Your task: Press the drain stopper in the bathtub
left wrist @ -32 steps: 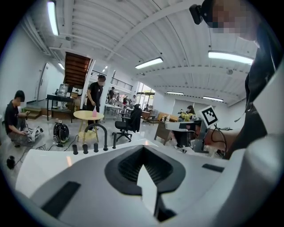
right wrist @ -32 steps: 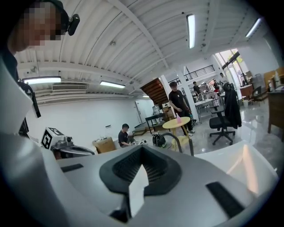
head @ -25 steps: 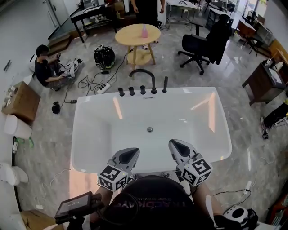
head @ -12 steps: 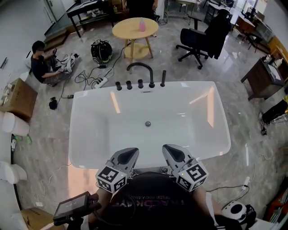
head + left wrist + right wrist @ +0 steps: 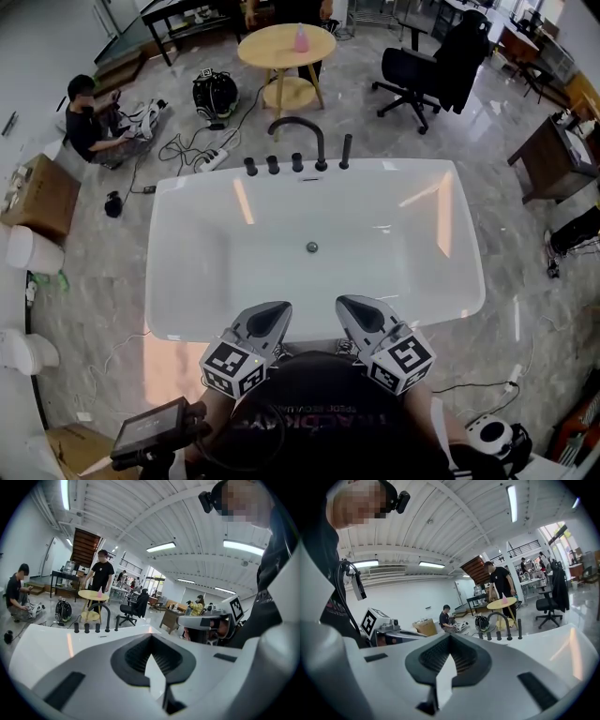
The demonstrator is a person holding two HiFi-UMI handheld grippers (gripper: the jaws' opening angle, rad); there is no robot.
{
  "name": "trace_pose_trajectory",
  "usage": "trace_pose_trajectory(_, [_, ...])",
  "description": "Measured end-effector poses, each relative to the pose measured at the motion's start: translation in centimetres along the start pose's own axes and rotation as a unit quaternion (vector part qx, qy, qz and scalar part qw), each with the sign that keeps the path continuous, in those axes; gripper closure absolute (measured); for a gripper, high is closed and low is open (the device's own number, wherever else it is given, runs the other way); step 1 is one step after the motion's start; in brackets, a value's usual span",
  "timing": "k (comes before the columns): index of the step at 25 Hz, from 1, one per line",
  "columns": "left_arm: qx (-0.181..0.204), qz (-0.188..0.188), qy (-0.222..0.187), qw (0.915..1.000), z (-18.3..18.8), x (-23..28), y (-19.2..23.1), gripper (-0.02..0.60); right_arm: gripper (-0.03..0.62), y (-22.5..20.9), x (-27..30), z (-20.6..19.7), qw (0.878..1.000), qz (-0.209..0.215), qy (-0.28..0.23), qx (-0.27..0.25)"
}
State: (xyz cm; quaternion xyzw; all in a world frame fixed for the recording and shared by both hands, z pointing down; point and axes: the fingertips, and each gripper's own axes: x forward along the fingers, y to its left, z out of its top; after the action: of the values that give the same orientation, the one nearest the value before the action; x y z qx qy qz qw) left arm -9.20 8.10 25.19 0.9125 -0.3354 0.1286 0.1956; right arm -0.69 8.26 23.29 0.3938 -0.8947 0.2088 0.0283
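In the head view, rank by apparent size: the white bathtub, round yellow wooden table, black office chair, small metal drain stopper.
1. white bathtub
2-3. black office chair and round yellow wooden table: about alike, unranked
4. small metal drain stopper

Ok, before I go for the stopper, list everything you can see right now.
bathtub: one, white, centre
drain stopper: one, grey, middle of the tub floor
faucet: one, black, arched, on the tub's far rim
tap controls: four, black, flanking the faucet base
round table: one, yellow wood, beyond the tub
bottle: one, pink, on the round table
office chair: one, black, far right
seated person: one, dark top, on the floor, far left
cardboard box: one, brown, left of the tub
left gripper: one, grey, jaws together, empty, at the tub's near edge
right gripper: one, grey, jaws together, empty, at the tub's near edge
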Motion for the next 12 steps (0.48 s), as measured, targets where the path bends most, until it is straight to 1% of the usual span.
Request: trace_pose_trajectory(12, [0.016, -0.002, 0.002, 0.9999, 0.32, 0.31, -0.27, 0.575, 0.579, 0.36, 0.1, -0.14, 1.0, 0.01, 0.008, -0.008])
